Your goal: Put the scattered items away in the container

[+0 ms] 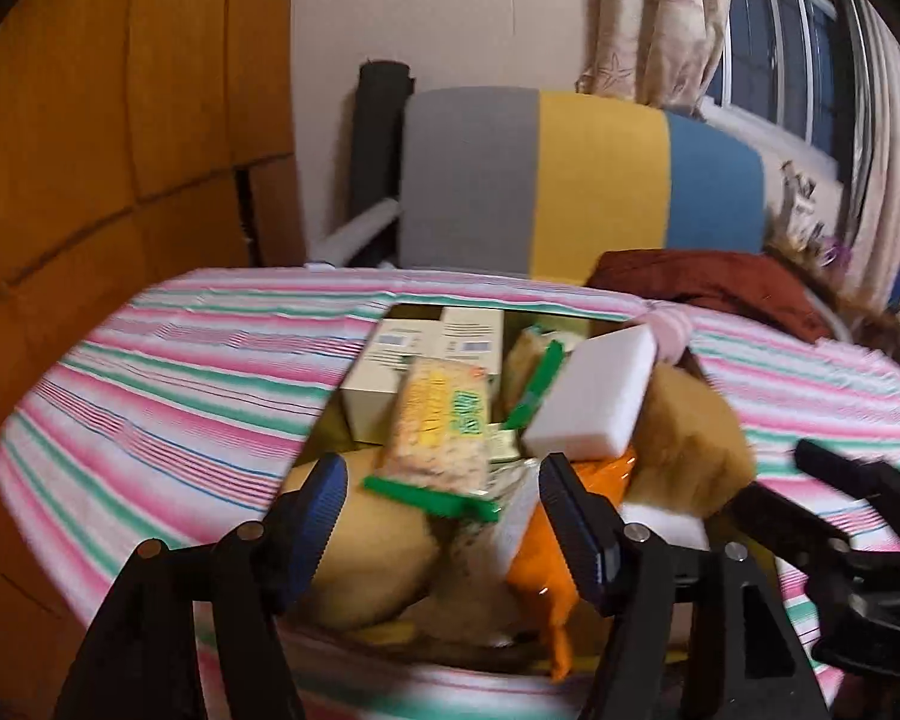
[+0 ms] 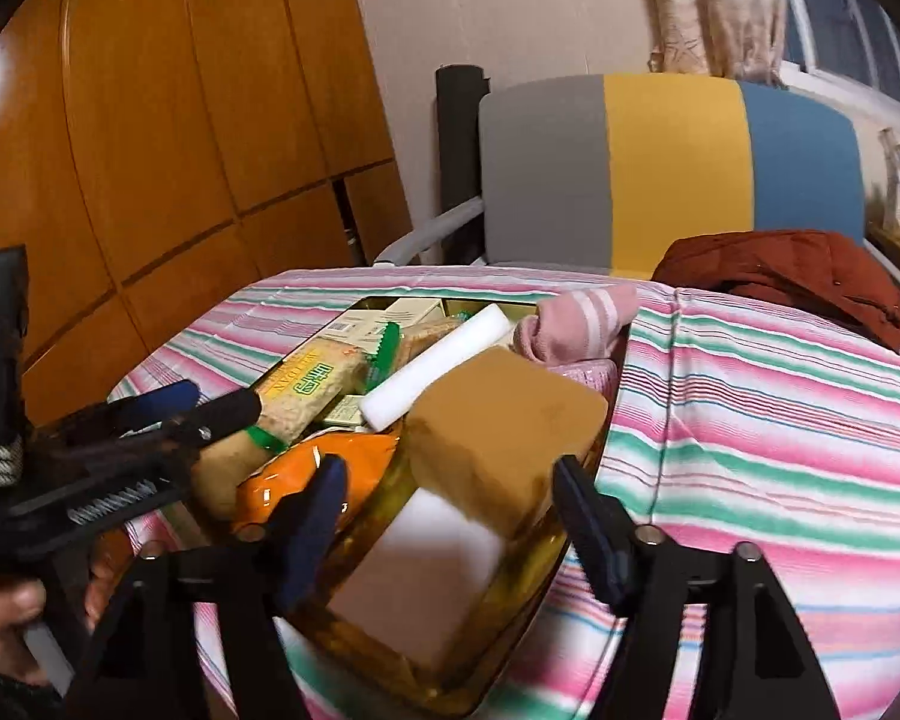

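Hovering, left gripper (image 1: pixel 438 516): above the near end of the container, jaws apart, nothing between the blue pads, green-edged snack packet just beyond.
Right gripper (image 2: pixel 447 516): jaws standing wide, brown sponge block and white block showing in the gap, pads pressing on neither.
Container (image 2: pixel 546 564): amber, see-through, rectangular, sunk in the striped cloth (image 2: pixel 750 396), crammed above the rim.
Brown sponge block (image 2: pixel 504 438): at 12 o'clock from the right gripper, tilted, lying on a white block (image 2: pixel 414 576).
White foam bar (image 2: pixel 438 363): slanting toward 1 o'clock, leaning across the pile.
Snack packet (image 1: pixel 444 426): yellow with green ends, at 12 o'clock from the left gripper, atop the heap.
Orange packet (image 2: pixel 324 468): at 11 o'clock from the right gripper, beside the brown block.
Cream boxes (image 1: pixel 444 342): at the far end of the container.
Pink sock (image 2: pixel 576 324): at the far right corner, draped over the rim.
Beyond the table: striped chair back (image 2: pixel 666 168) at 12 o'clock, dark red garment (image 2: pixel 798 276) at 2 o'clock.
Hand (image 2: pixel 12 618): at 9 o'clock in the right view, gripping the left tool.
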The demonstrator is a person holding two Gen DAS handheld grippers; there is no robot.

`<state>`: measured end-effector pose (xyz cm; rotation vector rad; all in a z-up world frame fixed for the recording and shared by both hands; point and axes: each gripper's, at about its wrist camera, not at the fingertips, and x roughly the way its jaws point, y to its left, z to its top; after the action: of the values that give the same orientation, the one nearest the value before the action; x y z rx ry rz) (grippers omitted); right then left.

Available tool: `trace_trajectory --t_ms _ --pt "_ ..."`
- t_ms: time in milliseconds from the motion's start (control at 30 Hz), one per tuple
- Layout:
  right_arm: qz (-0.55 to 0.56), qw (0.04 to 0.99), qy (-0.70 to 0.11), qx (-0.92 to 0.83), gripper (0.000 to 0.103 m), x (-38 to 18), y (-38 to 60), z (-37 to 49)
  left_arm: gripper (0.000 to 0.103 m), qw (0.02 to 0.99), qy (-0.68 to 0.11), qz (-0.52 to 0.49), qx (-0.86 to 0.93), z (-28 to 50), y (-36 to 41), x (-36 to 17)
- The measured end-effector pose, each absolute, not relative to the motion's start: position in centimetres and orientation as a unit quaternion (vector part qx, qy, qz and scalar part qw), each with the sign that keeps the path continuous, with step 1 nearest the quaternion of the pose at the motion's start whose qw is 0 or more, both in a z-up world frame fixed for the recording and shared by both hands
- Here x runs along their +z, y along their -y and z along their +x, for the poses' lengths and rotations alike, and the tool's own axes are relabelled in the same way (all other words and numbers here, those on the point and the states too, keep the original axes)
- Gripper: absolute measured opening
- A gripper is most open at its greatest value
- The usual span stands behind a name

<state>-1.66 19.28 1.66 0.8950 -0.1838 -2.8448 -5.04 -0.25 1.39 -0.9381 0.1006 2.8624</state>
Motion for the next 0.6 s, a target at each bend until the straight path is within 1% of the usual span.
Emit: trace_trajectory --t_ms 33,100,167,300,433,600 --pt "0.299 0.071 0.063 -0.949 0.091 1.8 -19.0 -1.3 0.068 0.048 -0.045 -0.306 0.95 -4.6 0.1 1.4" --pt "0.299 0.059 0.069 -0.95 0.098 2.1 -18.5 -0.8 0.068 0.012 -0.061 -0.296 0.953 -3.7 0.2 1.6" --pt "0.295 0.037 0.065 -0.952 0.103 2.3 -18.0 -0.1 0.068 -0.003 -0.057 -0.287 0.956 -3.0 0.5 1.8" --pt "0.291 0.036 0.06 -0.954 0.103 2.6 -17.1 0.8 0.068 0.003 -0.035 -0.302 0.953 -2.2 1.7 1.8" --pt "0.296 0.027 0.036 -0.954 0.103 2.4 -16.0 1.1 0.068 0.002 -0.035 -0.318 0.947 -1.6 2.2 1.5" --pt "0.308 0.018 0.028 -0.951 0.103 1.7 -15.3 1.2 0.068 0.005 -0.028 -0.319 0.947 -0.7 2.4 1.5"
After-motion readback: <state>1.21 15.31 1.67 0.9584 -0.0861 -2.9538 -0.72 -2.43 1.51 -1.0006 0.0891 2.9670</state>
